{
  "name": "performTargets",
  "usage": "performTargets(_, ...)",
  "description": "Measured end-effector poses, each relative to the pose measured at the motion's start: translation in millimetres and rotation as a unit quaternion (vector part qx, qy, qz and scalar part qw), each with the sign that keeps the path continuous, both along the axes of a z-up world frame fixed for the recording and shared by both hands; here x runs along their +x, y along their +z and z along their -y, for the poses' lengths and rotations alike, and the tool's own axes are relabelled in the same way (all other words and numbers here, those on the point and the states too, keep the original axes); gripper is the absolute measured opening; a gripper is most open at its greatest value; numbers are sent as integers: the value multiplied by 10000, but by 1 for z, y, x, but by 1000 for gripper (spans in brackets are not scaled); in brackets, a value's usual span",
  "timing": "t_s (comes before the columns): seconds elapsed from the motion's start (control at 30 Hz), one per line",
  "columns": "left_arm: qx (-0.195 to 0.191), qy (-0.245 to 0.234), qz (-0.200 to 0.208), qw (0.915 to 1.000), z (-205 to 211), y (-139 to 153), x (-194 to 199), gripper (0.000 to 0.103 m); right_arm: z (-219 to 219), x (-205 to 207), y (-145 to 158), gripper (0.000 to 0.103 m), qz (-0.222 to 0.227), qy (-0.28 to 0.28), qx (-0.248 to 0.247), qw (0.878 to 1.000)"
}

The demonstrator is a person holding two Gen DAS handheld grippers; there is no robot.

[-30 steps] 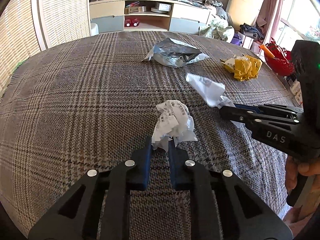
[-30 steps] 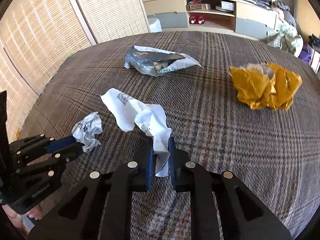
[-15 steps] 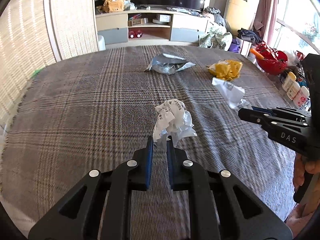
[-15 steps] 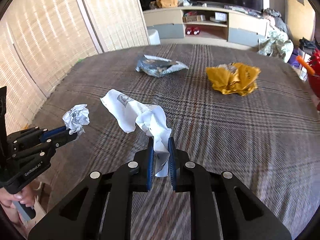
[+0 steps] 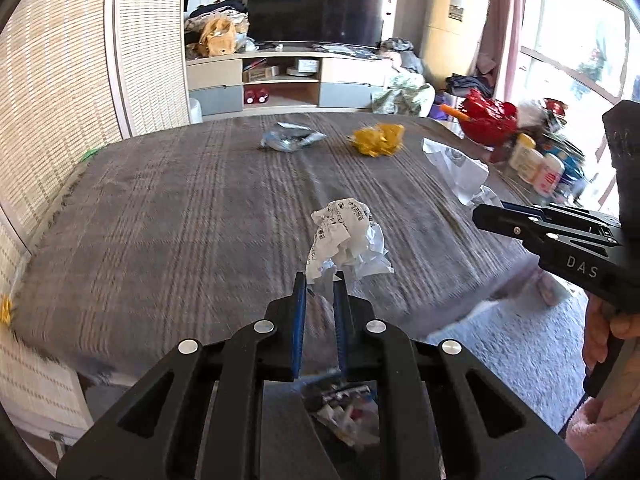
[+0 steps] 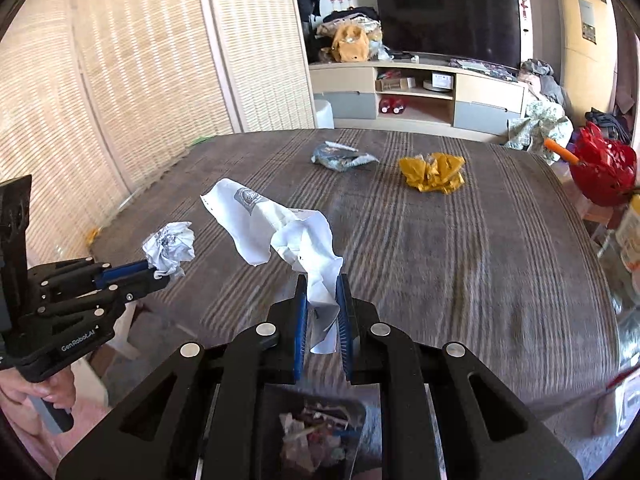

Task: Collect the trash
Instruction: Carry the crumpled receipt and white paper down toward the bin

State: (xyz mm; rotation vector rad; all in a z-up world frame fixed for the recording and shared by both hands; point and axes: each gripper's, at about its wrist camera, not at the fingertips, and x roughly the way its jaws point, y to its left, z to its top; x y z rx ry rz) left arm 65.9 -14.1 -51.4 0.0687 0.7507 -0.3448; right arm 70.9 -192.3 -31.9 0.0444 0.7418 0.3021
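My left gripper (image 5: 320, 280) is shut on a crumpled printed paper ball (image 5: 346, 240), held up near the front edge of the plaid-covered table (image 5: 160, 208). My right gripper (image 6: 323, 284) is shut on a white paper wrapper (image 6: 276, 224) that hangs out over the table. Each gripper shows in the other's view: the right gripper (image 5: 486, 216) with its wrapper (image 5: 456, 168), the left gripper (image 6: 160, 270) with its ball (image 6: 170, 242). A silver foil bag (image 6: 342, 156) and a crumpled yellow wrapper (image 6: 434, 172) lie on the far part of the table. Below both grippers stands a bin with trash (image 6: 316, 432).
Woven screens (image 6: 120, 80) stand along the left. A TV cabinet (image 5: 288, 80) is beyond the table. A red basket (image 6: 600, 168) and bottles (image 5: 536, 160) crowd the right side. A hand (image 5: 600, 332) holds the right gripper's handle. Grey carpet (image 5: 500, 344) lies below the table edge.
Both grippers have pulled back and risen with their paper, from over the table to past its near edge. The bin has come into view beneath them.
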Motion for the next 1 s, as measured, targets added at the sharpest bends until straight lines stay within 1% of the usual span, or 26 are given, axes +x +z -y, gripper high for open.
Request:
performTargets(0.07, -8, -13, -14, 10000, 4, -7, -15, 12, 6, -15, -9, 15, -34, -27, 4, 10000)
performTargets(0.17, -16, 13, -96, 10000, 8, -22, -36, 12, 13, -30, -24, 16, -212, -26, 70, 9997)
performTargets(0.37, -132, 26, -493, 9987, 17, -61, -61, 12, 26, -59, -64, 16, -550, -186, 138, 9982)
performTargets(0.5, -245, 44, -775, 9967, 24, -90, -71, 12, 31, -71, -90, 16, -798, -334, 240, 9960)
performTargets(0.6, -313, 48, -1075, 9937, 30, -116, -75, 12, 32, -76, -108, 16, -945, -444, 252, 9942)
performTargets(0.7, -254, 71, -1246, 9919, 33, -137, -78, 12, 32, -79, -124, 16, -1129, -473, 348, 9919)
performTargets(0.83, -158, 138, -1341, 9907, 35, -155, -80, 12, 33, -80, -145, 16, -1370, -497, 432, 9884)
performTargets(1.0, -114, 127, -1506, 9884, 36, -171, -77, 12, 29, -79, -163, 16, -1594, -472, 483, 9849)
